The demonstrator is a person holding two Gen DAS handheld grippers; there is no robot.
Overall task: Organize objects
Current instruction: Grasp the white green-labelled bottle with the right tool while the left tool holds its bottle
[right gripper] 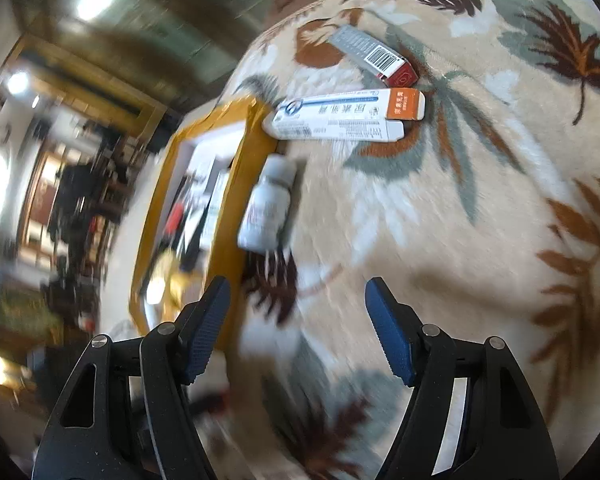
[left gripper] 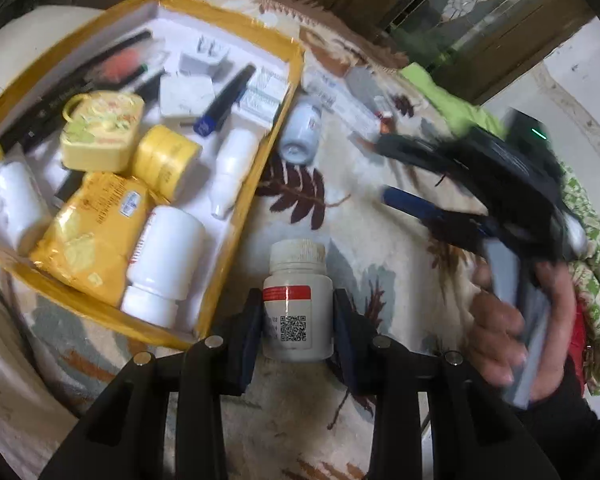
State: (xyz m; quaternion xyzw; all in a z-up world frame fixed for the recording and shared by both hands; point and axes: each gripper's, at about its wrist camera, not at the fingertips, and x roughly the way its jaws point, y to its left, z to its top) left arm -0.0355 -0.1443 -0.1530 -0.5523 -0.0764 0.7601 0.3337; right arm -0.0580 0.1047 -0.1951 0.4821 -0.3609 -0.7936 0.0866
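Note:
My left gripper (left gripper: 298, 312) is shut on a white pill bottle (left gripper: 296, 280) with a red label band and a QR code, held upright just above the leaf-patterned blanket (left gripper: 364, 248). To its left lies the yellow-edged box (left gripper: 254, 188), filled with several bottles, jars, pens and packets. My right gripper (right gripper: 296, 288) is open with nothing between its fingers; in the left wrist view the right gripper (left gripper: 384, 170) shows blurred at the right. A small white bottle (right gripper: 266, 204) lies on its side beside the box rim (right gripper: 228, 216).
A long white carton (right gripper: 340, 116) and a grey-and-red carton (right gripper: 376, 54) lie on the blanket beyond the small bottle. A person's hand (left gripper: 500, 320) grips the right tool's handle. Green patterned fabric (left gripper: 596, 232) sits at the far right.

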